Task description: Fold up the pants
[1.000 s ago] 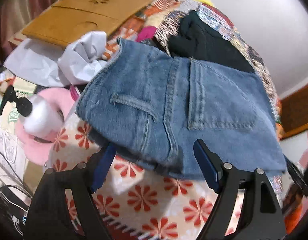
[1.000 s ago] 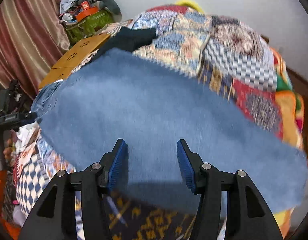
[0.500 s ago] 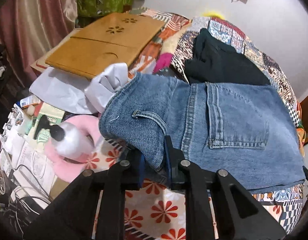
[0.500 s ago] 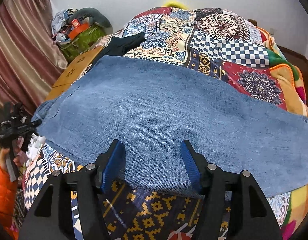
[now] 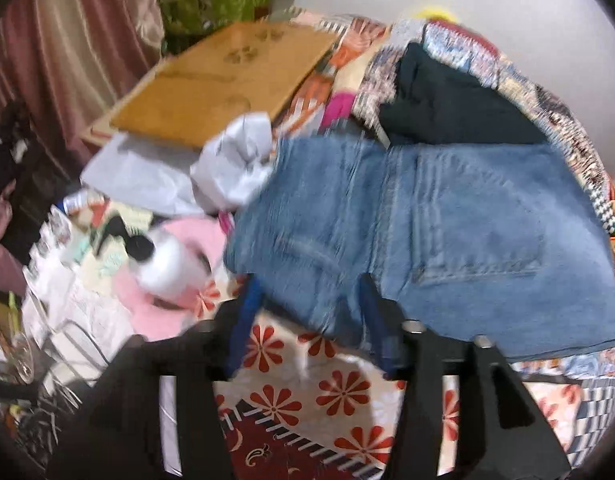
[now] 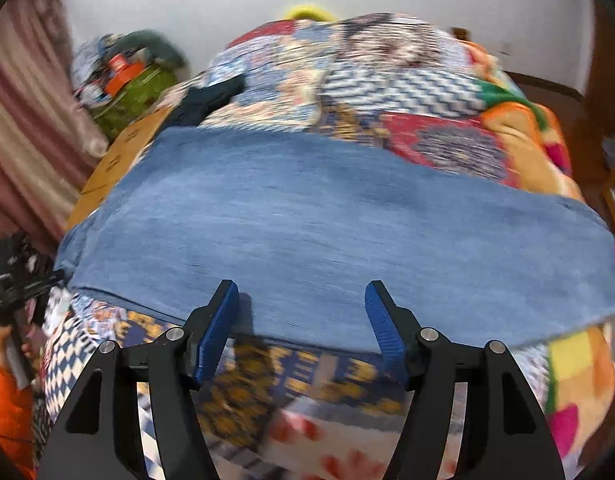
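- Pants (image 5: 447,232), blue denim, lie flat across the patchwork quilt (image 6: 407,80), filling the middle of both our views.
- Wooden board (image 5: 223,80) sits upper left, a dark garment (image 5: 447,108) upper right.
- Our left gripper (image 5: 307,300), bottom centre, is opening, the waist edge loose between its jaws.
- Our right gripper (image 6: 301,312) is opening, gripping nothing, over the near edge.

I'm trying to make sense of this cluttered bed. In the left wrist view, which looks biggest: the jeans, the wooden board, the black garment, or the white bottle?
1. Jeans, clearly largest, though nearest the camera.
2. Wooden board.
3. Black garment; partly hidden behind the jeans, so its rank against the board is unsure.
4. White bottle, smallest.
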